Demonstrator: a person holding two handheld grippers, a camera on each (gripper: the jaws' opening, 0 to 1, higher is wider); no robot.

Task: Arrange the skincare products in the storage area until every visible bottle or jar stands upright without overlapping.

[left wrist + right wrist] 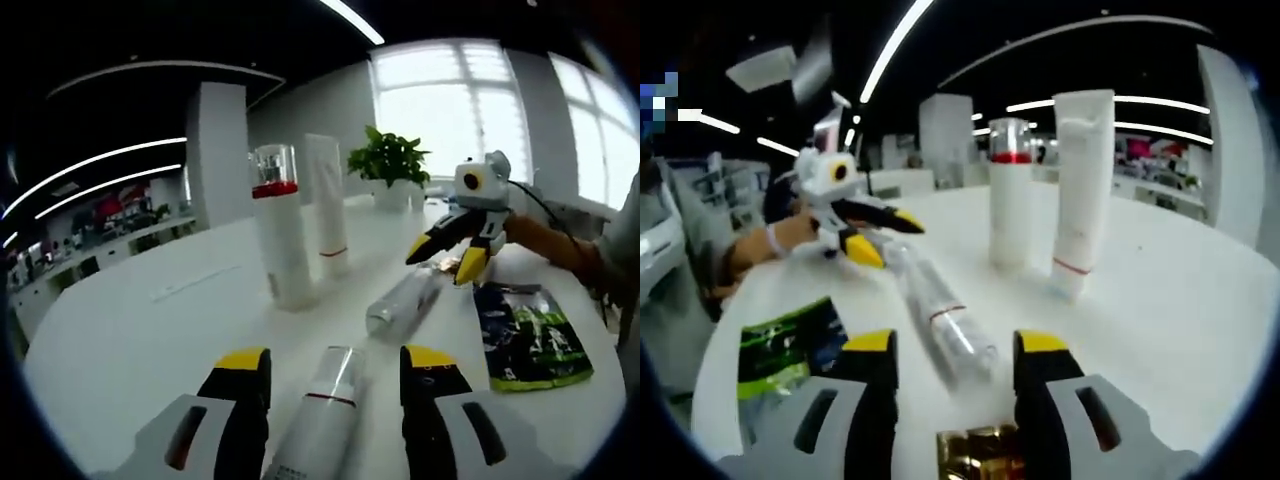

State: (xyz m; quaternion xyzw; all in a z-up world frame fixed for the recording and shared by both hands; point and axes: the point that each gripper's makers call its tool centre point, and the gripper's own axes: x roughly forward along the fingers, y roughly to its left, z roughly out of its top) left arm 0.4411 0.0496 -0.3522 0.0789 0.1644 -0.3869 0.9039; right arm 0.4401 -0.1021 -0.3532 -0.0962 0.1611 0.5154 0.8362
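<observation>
In the left gripper view, two products already stand upright on the desk (pixel 150 330): a red-banded bottle (pixel 280 230) and, just right of it and a little farther back, a white tube (pixel 328 205). They are close together but do not overlap.

The left hand-held gripper (pixel 337 360) has its jaws apart, one on each side of a white bottle (pixel 325 415) that lies flat with its clear cap pointing away. I see a gap on both sides, so it looks straddled rather than clamped. Right of that, a clear bottle (pixel 405 300) also lies flat. Its far end is near the right hand-held gripper (pixel 956 342), whose jaws are spread too. In the right gripper view, a gold cap (pixel 980 450) sits low between those jaws. I can't tell whether they touch it. Farthest right, a green packet (pixel 525 335) lies flat, just beside the clear bottle.

The task looks about half done, with two products up and two down, and the step in hand seems to be the grasp on the lying bottles. Next, each hand-held gripper would need to close across its bottle's body, lift it and turn it base-down. Each bottle then needs setting on bare desk, clear of the standing pair and the packet. The clear bottle is round and may roll as the jaws close on it.
</observation>
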